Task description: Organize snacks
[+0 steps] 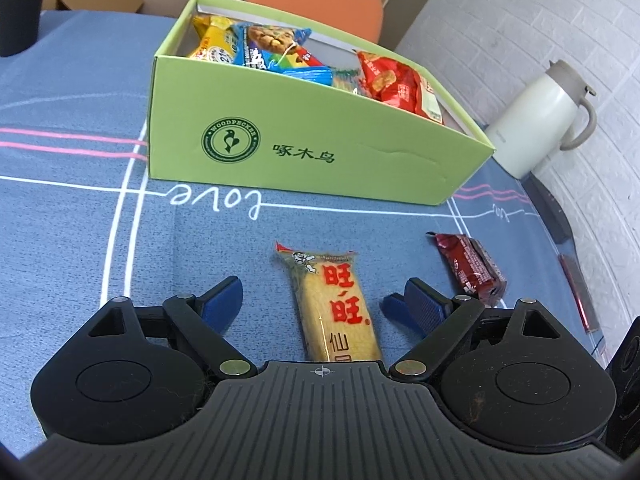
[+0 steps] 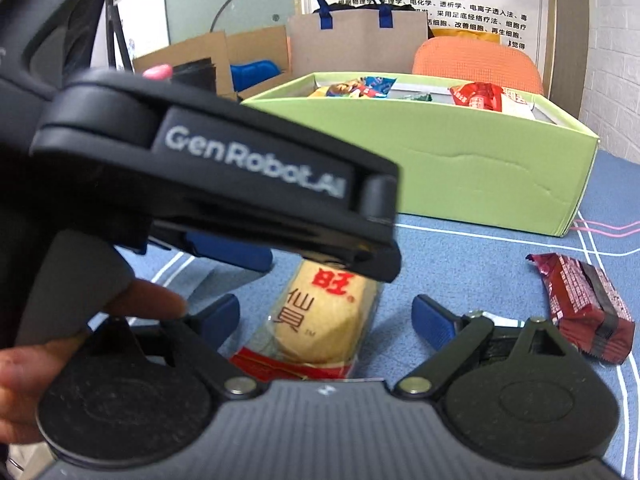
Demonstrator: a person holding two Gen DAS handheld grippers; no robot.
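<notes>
A yellow rice-cracker packet (image 1: 334, 304) with red characters lies flat on the blue tablecloth, between the fingers of my open left gripper (image 1: 320, 300). It also shows in the right wrist view (image 2: 320, 320), between the fingers of my open right gripper (image 2: 326, 316). The left gripper's black body (image 2: 224, 184) hangs over the packet in that view. A dark red snack packet (image 1: 472, 268) lies to the right, also in the right wrist view (image 2: 580, 308). A green box (image 1: 300, 140) holding several snacks stands behind; it shows in the right wrist view too (image 2: 460, 172).
A white thermos jug (image 1: 544, 120) stands right of the box by the brick wall. A black cup (image 1: 20, 4) stands at far left. An orange chair (image 1: 320, 0) is behind the table. Cardboard boxes and a paper bag (image 2: 356, 44) are beyond.
</notes>
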